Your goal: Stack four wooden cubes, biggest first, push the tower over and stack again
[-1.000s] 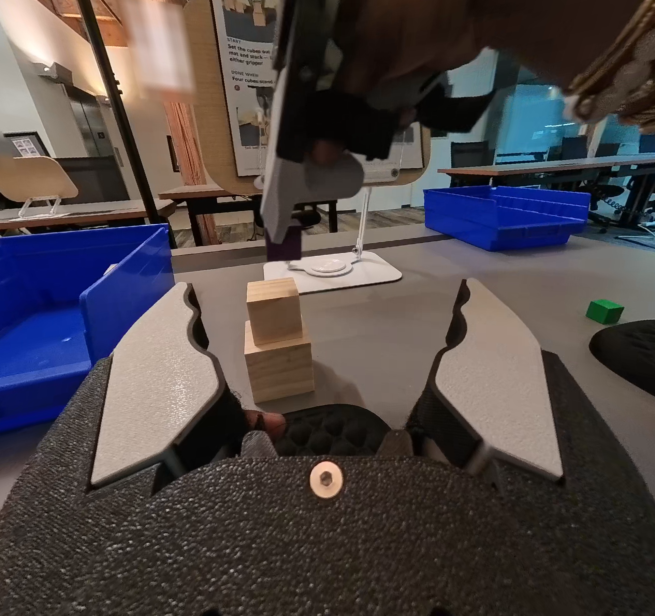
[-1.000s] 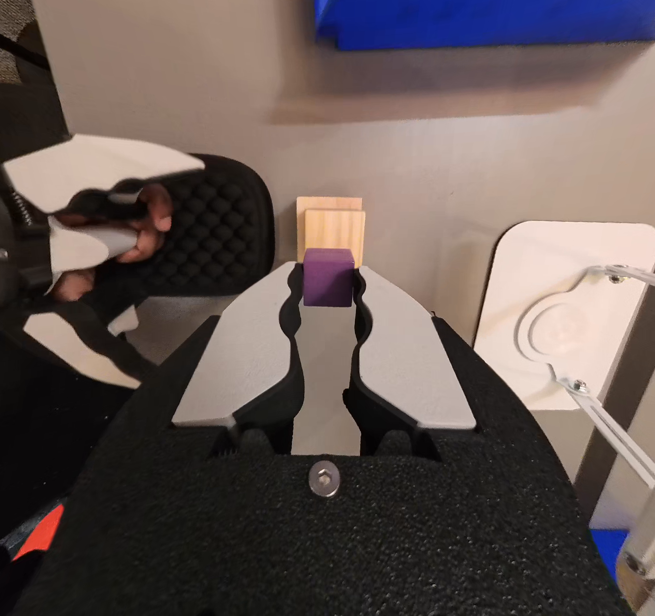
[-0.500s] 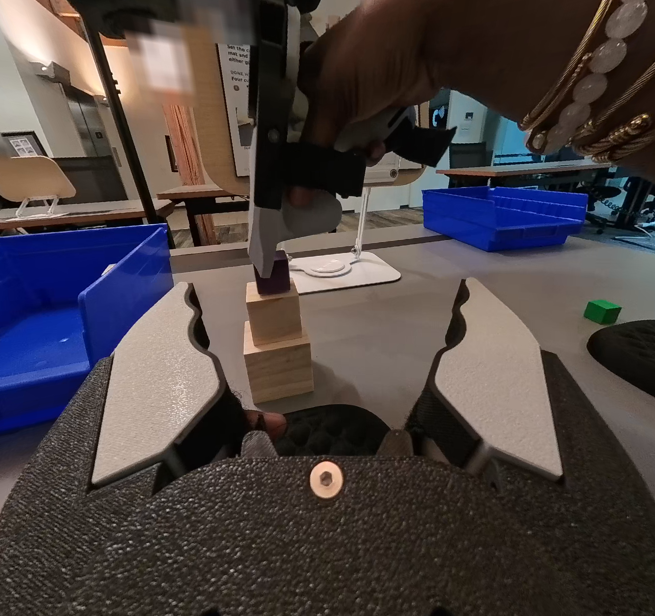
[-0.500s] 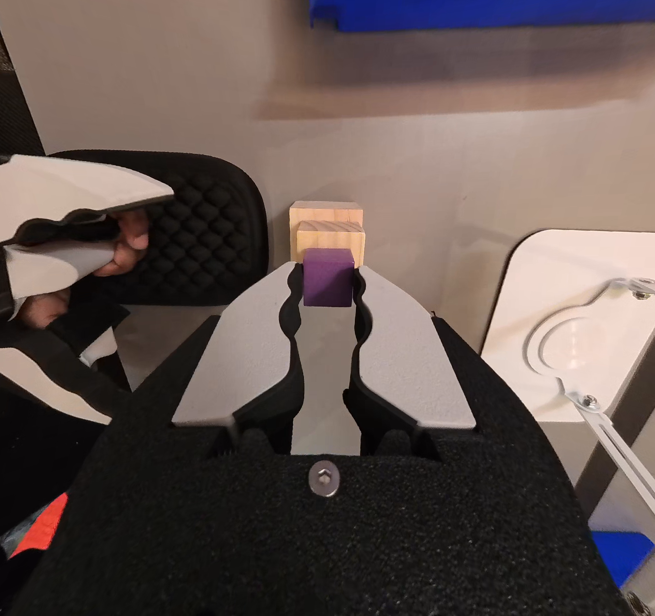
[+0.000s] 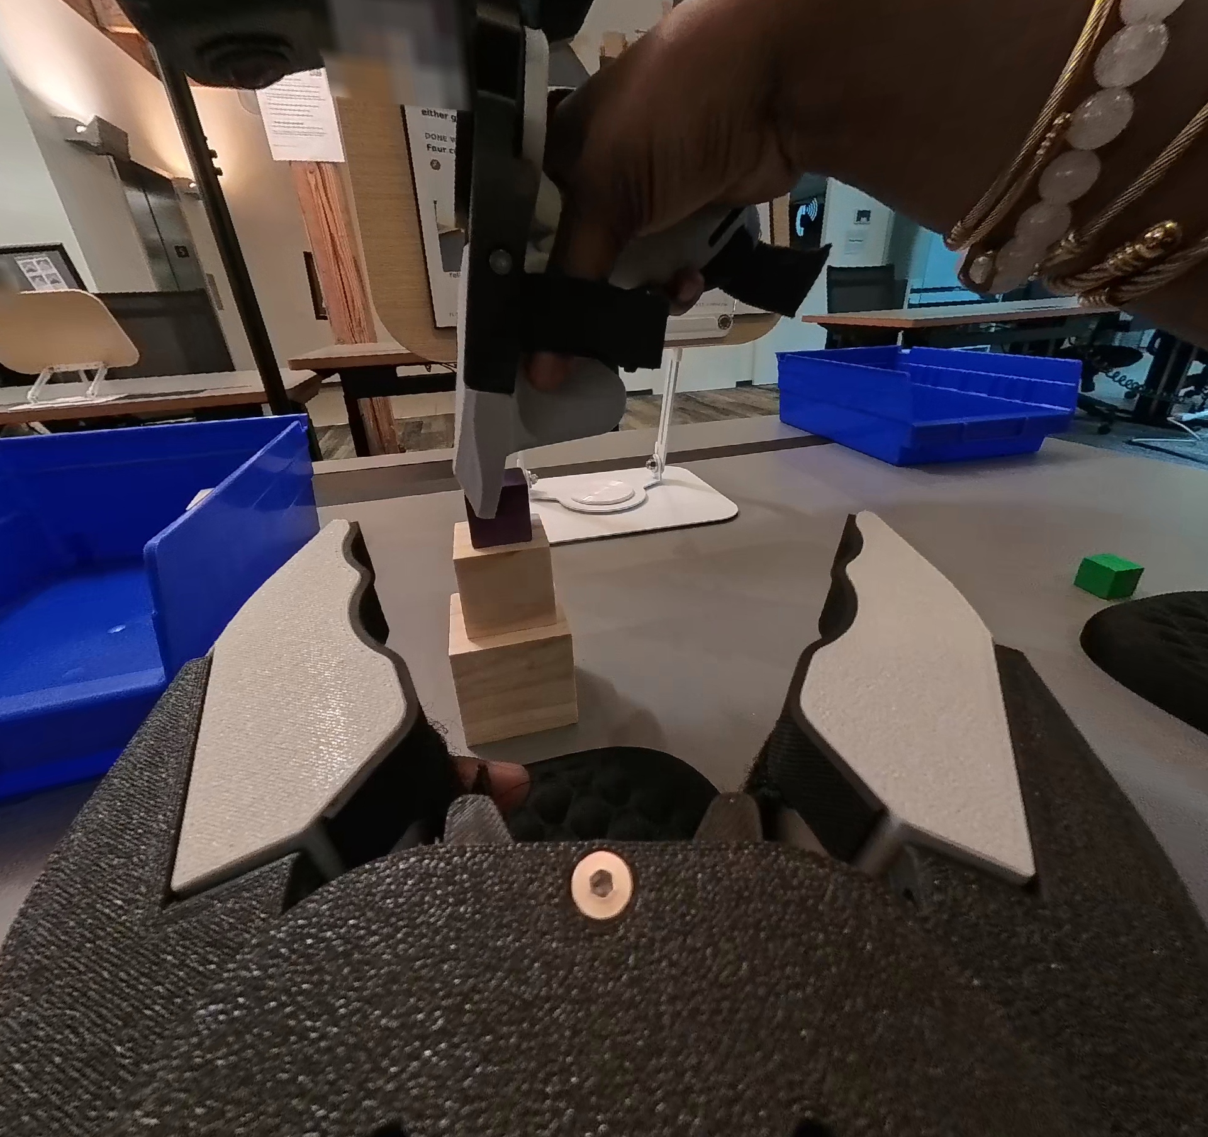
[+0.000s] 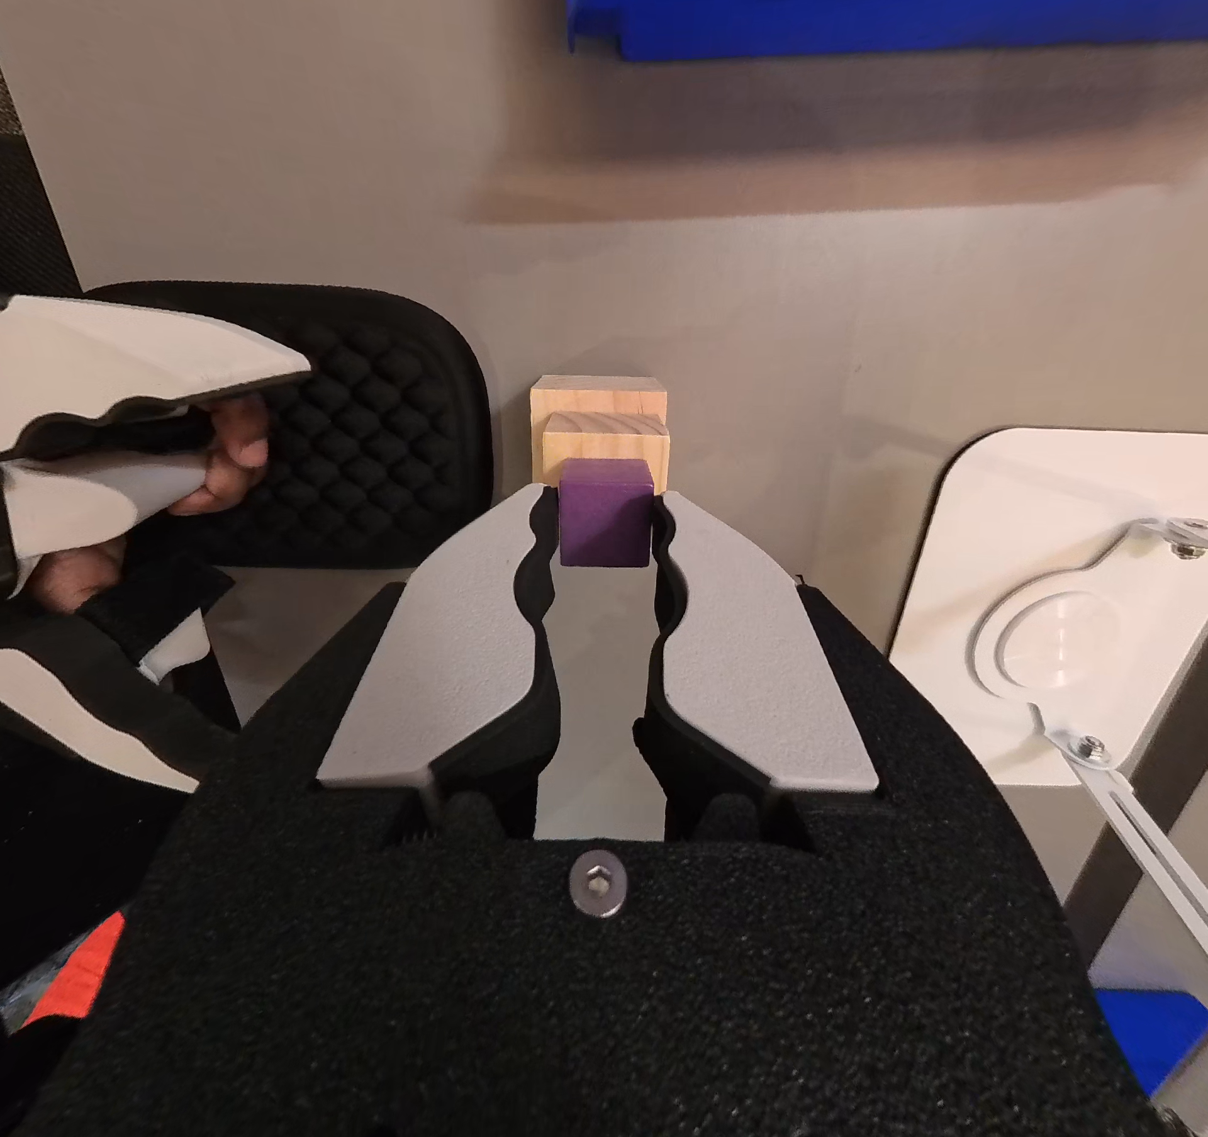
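Two wooden cubes stand stacked on the grey table, the smaller one (image 5: 503, 586) on the larger one (image 5: 513, 681). My right gripper (image 6: 606, 511) points down and is shut on a small purple cube (image 6: 604, 511), whose bottom rests on the top wooden cube (image 6: 608, 435). The same gripper shows from the side in the left wrist view (image 5: 487, 497) with the purple cube (image 5: 506, 517) in its tips. My left gripper (image 5: 601, 550) is wide open and empty, low over the table just in front of the stack.
A blue bin (image 5: 131, 582) stands at the left, another (image 5: 928, 399) at the back right. A white stand base (image 5: 627, 507) lies behind the stack. A green cube (image 5: 650, 575) lies at the right beside a black pad (image 5: 1150, 654). A person's hand (image 5: 784, 105) holds the right gripper.
My right gripper has come down with the purple cube until it sits on the top wooden cube. My left gripper has stayed still and open.
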{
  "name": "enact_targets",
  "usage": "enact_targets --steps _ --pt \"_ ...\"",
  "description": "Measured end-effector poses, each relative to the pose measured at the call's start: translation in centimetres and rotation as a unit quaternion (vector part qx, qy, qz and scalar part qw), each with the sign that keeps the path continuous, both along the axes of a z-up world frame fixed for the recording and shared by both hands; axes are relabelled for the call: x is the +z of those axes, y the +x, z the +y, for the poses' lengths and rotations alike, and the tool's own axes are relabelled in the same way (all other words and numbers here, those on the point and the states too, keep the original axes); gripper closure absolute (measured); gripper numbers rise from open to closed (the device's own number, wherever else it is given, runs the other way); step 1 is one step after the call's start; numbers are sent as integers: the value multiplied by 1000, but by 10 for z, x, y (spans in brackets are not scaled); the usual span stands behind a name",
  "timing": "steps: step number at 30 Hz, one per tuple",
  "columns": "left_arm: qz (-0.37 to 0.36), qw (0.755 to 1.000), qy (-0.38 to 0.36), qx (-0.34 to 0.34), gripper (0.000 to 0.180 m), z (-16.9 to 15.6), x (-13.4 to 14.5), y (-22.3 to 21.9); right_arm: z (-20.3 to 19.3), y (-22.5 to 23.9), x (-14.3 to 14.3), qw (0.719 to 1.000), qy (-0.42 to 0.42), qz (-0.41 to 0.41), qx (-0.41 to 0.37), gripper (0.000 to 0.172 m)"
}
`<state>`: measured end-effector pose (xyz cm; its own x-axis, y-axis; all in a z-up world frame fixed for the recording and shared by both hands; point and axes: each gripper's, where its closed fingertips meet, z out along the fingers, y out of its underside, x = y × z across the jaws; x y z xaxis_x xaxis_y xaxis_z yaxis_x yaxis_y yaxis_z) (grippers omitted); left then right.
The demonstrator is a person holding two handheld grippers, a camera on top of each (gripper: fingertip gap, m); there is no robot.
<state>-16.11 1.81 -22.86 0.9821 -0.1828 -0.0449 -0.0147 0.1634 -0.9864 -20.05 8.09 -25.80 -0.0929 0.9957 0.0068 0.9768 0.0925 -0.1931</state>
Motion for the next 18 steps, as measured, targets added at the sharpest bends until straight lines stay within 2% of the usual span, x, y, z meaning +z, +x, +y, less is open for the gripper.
enact_targets --steps 8,13,18 --pt "0 1000 0 0 51 0 0 0 1 -2 3 1000 1 18 -2 128" --pt "1 1000 -1 -1 50 0 0 1 9 2 27 996 25 80 -18 107" --pt "1 1000 0 0 51 0 0 1 16 37 52 989 46 132 -41 100"
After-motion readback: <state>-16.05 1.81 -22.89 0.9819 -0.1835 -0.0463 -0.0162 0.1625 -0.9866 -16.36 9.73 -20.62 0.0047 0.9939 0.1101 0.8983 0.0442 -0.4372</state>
